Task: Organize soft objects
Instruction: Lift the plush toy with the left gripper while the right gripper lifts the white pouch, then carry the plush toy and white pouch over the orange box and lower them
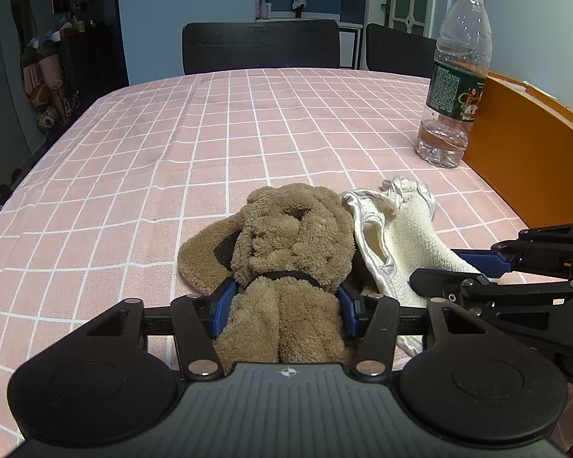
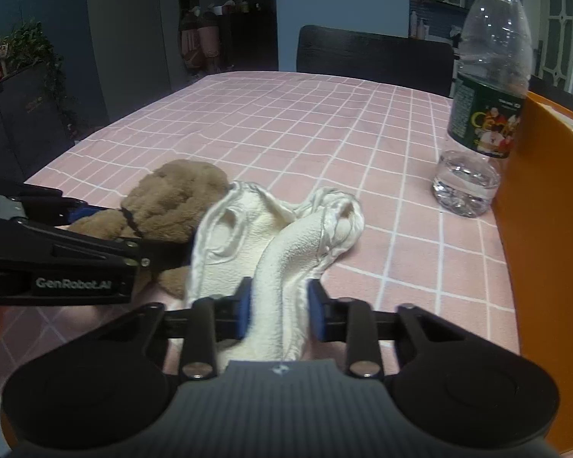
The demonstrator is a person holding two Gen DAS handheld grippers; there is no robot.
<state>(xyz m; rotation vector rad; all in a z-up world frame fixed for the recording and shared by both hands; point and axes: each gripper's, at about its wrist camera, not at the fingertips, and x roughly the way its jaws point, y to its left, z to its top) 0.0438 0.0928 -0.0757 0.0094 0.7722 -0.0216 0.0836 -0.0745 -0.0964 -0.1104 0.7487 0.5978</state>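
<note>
A: We start with the brown plush dog (image 1: 286, 252). It lies on the pink checked tablecloth (image 1: 248, 122), body toward us and head pointing away, so its long axis runs straight out along our left gripper (image 1: 286, 301). The blue pads (image 1: 221, 305) press into the plush on both sides just behind the collar; we are clamped on it.

B: And the white plush toy (image 2: 275, 236) lies just to the right of the dog, touching it. Our right gripper (image 2: 280, 309) has a limb of it pinched between narrow jaws, the pads sinking into the fabric. That limb also runs away from us, bending toward the right at its far end.

A: So each hand already has the thing nearer to it. Neither needs to cross over.

B: What matters next, we judge, is the orange box (image 2: 546, 229) at the right edge. It stands closest to our right hand, with the water bottle (image 2: 481, 95) just in front of its near corner.

A: Then the white toy likely goes first, swung right, clear of the bottle.

B: The dog must travel farther across.
</note>
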